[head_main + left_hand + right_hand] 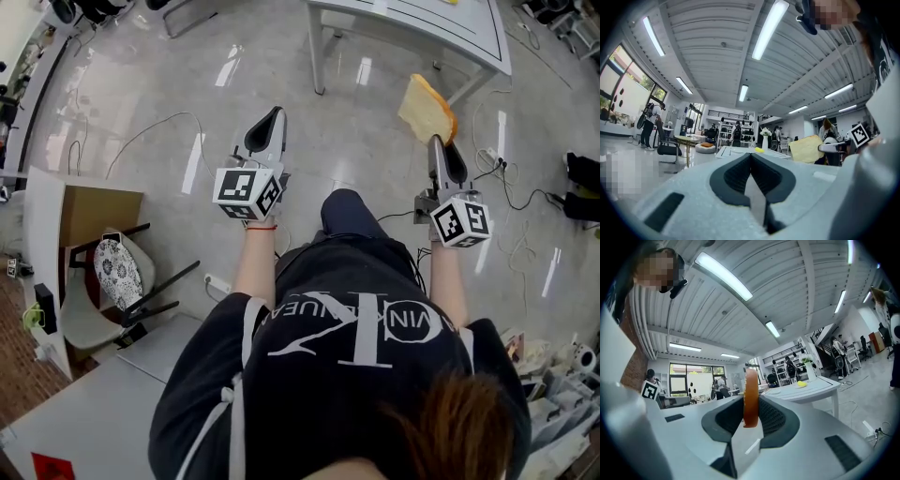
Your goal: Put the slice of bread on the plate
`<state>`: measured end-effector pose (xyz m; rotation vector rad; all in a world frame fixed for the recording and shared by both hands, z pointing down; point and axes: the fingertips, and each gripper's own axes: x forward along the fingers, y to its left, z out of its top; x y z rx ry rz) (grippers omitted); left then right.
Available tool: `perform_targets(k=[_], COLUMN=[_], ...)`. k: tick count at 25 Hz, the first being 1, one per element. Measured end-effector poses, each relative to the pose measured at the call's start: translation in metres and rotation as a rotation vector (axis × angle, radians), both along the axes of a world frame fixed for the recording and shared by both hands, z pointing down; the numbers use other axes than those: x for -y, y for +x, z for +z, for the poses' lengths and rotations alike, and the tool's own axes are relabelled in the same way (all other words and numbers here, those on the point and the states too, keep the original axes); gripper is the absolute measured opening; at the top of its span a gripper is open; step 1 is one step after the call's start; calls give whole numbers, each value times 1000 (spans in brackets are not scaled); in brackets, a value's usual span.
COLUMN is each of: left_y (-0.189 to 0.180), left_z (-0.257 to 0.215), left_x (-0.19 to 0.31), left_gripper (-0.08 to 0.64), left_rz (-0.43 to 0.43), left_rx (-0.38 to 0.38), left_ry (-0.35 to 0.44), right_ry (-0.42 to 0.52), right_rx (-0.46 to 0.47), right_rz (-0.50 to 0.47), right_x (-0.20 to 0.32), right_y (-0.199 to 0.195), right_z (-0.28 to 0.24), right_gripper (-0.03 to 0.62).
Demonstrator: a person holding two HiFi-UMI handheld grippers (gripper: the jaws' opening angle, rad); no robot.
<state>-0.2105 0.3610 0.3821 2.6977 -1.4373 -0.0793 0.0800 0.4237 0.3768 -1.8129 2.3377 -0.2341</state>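
My right gripper [437, 141] is shut on a slice of bread [427, 107], held upright in the air above the floor. In the right gripper view the slice of bread [751, 385] shows edge-on, its brown crust pinched between the dark pads. My left gripper [273, 114] points the same way, shut with nothing in it, and its pads [751, 157] meet. From the left gripper view the slice of bread [806, 149] hangs off to the right. Ahead stands a white table [412, 23] with what looks like a white plate [774, 391] on it.
A vase of flowers [805, 371] and a small yellow thing [801, 384] also sit on the white table. A chair with a patterned cushion [117, 272] and a cardboard box [89, 211] stand at the left. Cables [516, 202] trail over the floor at the right.
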Motion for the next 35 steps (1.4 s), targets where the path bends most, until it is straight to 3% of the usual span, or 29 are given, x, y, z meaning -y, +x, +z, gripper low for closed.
perform_targets(k=[10, 35], left_y=[21, 70], left_z=[21, 4], left_x=[40, 275], left_gripper=[11, 11], left_rz=[15, 42], left_rx=[-22, -13], left_ry=[-58, -80], right_ry=[-35, -52], right_rx=[60, 101], right_rz=[14, 4], right_x=[34, 268], right_y=[24, 66], right_z=[12, 3], right_gripper=[92, 92])
